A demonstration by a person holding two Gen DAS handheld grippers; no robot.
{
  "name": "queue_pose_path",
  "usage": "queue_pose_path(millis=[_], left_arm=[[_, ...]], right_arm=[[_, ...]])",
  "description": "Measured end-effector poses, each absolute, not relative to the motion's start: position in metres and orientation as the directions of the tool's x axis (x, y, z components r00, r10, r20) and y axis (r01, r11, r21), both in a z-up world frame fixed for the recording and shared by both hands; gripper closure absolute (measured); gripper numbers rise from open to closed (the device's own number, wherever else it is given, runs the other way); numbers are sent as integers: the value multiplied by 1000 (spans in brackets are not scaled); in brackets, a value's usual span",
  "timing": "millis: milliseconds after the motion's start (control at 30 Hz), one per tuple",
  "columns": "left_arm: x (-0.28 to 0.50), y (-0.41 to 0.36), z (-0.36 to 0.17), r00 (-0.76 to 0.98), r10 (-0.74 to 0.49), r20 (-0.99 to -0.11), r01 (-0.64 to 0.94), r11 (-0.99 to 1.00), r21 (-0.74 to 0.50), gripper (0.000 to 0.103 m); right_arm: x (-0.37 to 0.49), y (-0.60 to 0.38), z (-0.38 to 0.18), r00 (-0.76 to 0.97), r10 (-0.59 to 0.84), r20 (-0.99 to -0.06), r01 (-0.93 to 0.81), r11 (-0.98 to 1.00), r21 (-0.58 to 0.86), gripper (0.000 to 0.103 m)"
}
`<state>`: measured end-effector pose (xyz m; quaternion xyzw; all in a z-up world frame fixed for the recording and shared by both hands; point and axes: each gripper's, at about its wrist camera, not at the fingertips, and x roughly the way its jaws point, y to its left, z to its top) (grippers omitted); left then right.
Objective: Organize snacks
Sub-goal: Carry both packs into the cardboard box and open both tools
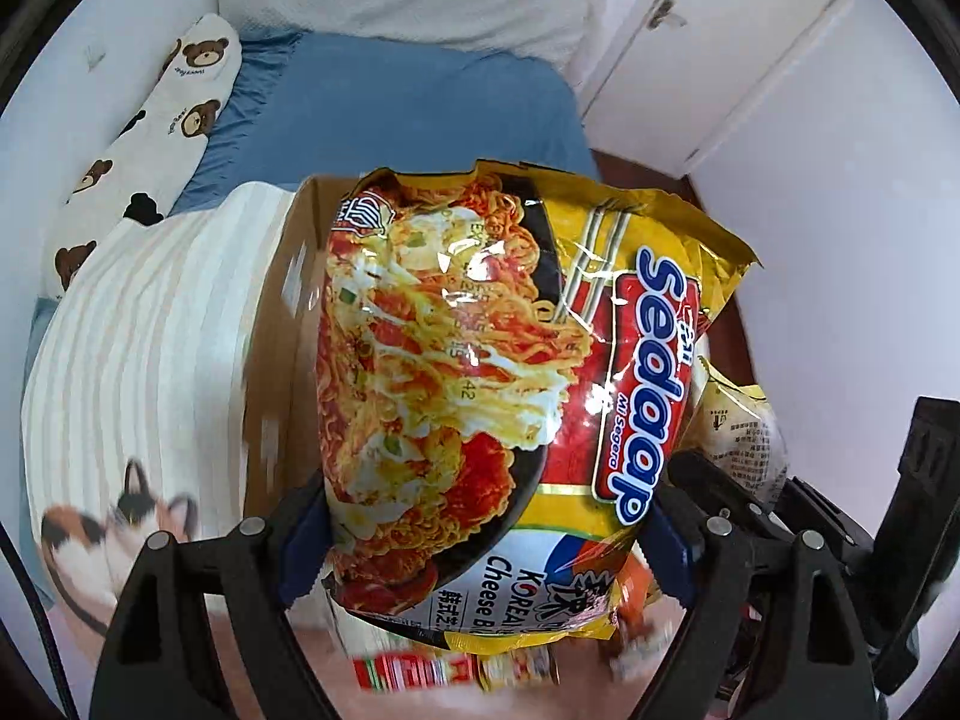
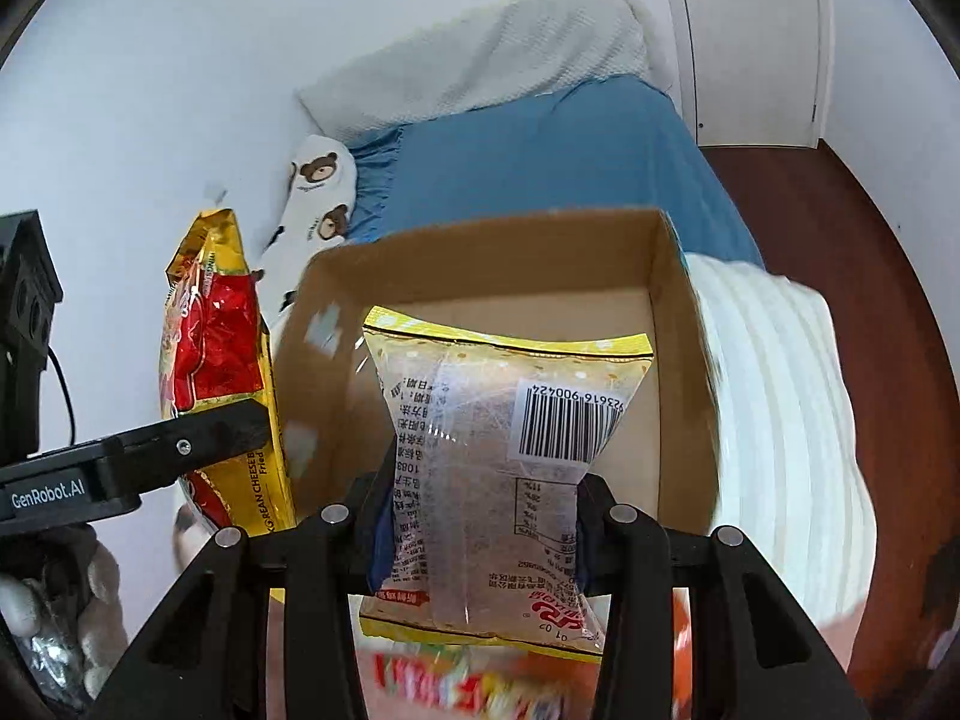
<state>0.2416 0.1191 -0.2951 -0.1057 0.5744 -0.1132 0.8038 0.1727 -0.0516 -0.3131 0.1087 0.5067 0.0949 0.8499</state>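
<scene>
Glossy plastic noodle packet (image 1: 480,372), matt cardboard box (image 2: 678,360), clear-film snack bag (image 2: 498,468)

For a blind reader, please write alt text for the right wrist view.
The right tool grips a clear yellow-edged snack packet above an open cardboard box on a bed. At left, the left tool holds a yellow and red noodle bag.

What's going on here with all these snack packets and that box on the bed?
A person is sorting snacks with two handheld tongs. The left tongs grip a big yellow and red instant noodle packet; the right tongs are shut on a smaller clear packet with yellow edges and a barcode. Both packets hang at the open brown cardboard box, which sits on a striped blanket on the bed and looks empty inside.
</scene>
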Motion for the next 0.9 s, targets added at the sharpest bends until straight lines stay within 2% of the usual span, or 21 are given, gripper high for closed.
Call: queue_pose_path(millis=[167,433,467,533,567,800,900], left_arm=[[284,124,-334,238,-246,-940,10,968,-251,17],[305,114,-353,165,-177,-970,17,984,-177,17],[300,113,-359,168,-158,-973,16,987,-158,17],[297,112,-364,165,-141,-976,18,990,-140,13],[295,111,-366,163,-139,-977,14,990,-138,12],[277,113,-343,214,-133,-968,3,991,-136,12],[274,106,-336,241,-113,-964,9,993,-115,12]], right_arm=[[256,-63,-356,401,243,-883,-28,967,253,58],[319,-67,-420,306,227,-924,-47,974,224,56],[322,-69,-425,294,224,-929,-40,974,222,52],[325,-71,-432,272,218,-937,-30,976,218,27],[322,-77,-431,269,215,-939,-23,976,217,11],[327,-92,-436,273,215,-938,-15,976,219,9],[321,-96,-415,285,216,-934,-14,975,221,9]])
